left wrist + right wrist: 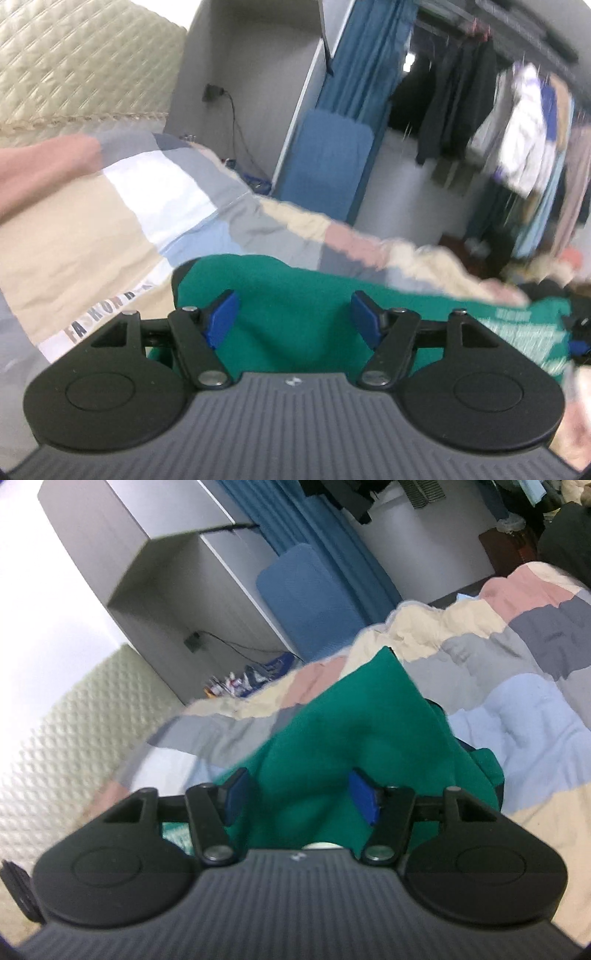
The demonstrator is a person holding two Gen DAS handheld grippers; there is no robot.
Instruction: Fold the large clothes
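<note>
Green garment [295, 295] spread on the bed over a patchwork quilt [110, 206] of beige, grey, pink and pale blue. Left hand-held gripper [293, 319] wide open above the green cloth, blue pads [221, 317] apart, gripping nothing. Right hand-held gripper [301, 794] partly open, green fabric bunched up between its jaws; contact with the pads unclear. White print on the garment's far right, too blurred to read. Dark letters "FA" and "ON" legible on the quilt.
</note>
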